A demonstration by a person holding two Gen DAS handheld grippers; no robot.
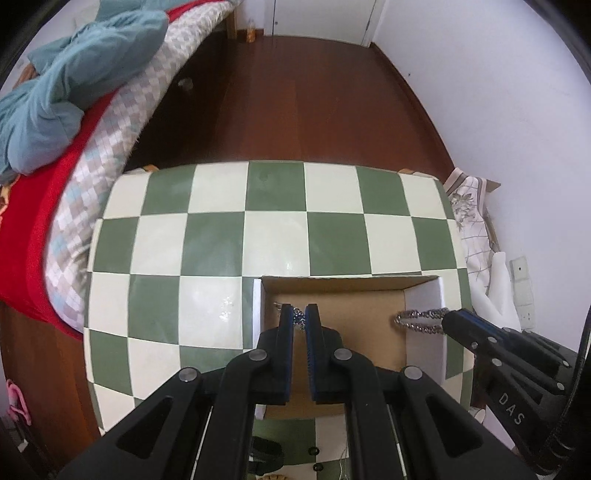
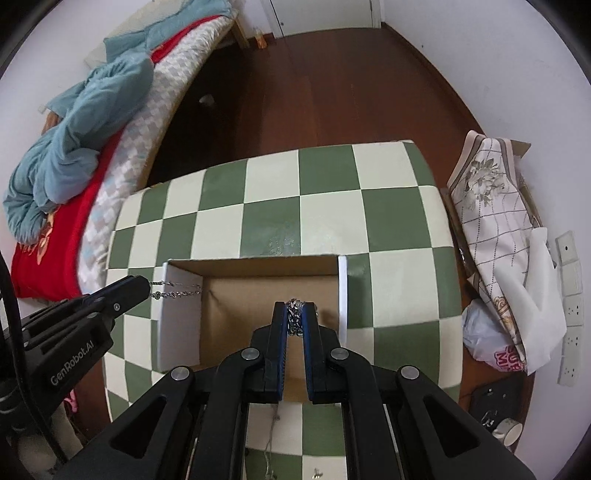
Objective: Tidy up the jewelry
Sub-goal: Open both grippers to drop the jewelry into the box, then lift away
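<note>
Above the cardboard box [image 1: 334,284], both steeply down-tilted: left claw [image 1: 299,314] clenched on thin chain [image 2: 177,290], right claw [image 2: 295,314] on chunky chain [image 1: 417,321].

An open box [image 1: 424,321] sits on the table [image 1: 221,236], toward its near right part. Both grippers hang over the box: the left gripper [image 1: 300,314] above its left half, the right gripper [image 2: 294,310] above its right half. A thin chain [image 1: 298,318] is pinched in the left one's jaws, a thicker chain [image 2: 294,316] in the right one's. A bed [image 1: 92,158] stands just left of the table, bedding [image 1: 66,96] heaped on it. Bare floor [image 1: 314,103] runs behind the table to a door [image 1: 325,18]. Bags [image 2: 495,210] lean on the wall to the right, wall sockets [image 2: 570,291] beside them, a cup [image 2: 508,434] on the floor nearer
</note>
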